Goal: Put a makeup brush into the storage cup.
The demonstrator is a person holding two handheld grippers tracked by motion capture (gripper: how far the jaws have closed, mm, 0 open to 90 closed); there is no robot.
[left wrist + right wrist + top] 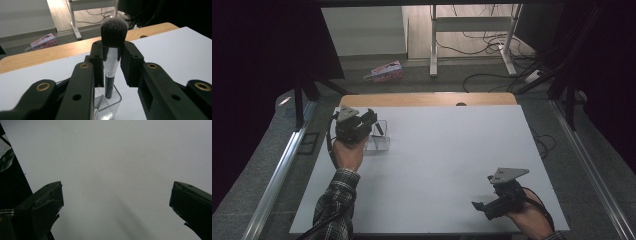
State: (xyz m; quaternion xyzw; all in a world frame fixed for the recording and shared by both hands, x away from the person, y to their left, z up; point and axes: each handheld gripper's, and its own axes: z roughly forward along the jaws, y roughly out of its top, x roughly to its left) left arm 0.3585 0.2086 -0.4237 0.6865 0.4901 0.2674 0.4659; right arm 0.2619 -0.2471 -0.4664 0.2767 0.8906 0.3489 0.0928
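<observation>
In the left gripper view, a makeup brush with a dark fluffy head, silver ferrule and black handle (111, 62) is seen standing upright at the centre of the frame, its handle end resting inside a small clear plastic square holder (110, 103) at the lower centre; the brush is flanked by the two black jaws of the left hand-held gripper (112, 63), which are drawn in against the ferrule on both sides, so the brush is judged to be clamped; whether it is being lowered in or lifted out cannot be told. The upright hold appears chosen so that the handle passes straight through the holder's narrow mouth without tipping it.

In the high view the left hand-held gripper (368, 122) is found at the upper left of the white bench top (452, 155), directly over the clear holder (379, 142); the plaid-sleeved forearm (334, 202) is stretched forward from the bottom edge, the wrist held level and the jaws pointed away from the person.

The right hand-held gripper (484, 206) is rested low at the lower right of the frame, well apart from the holder, its jaws turned toward the left; in the right gripper view its jaws are spread wide over bare white surface and nothing is held between them; it is judged to be parked out of the way.
</observation>
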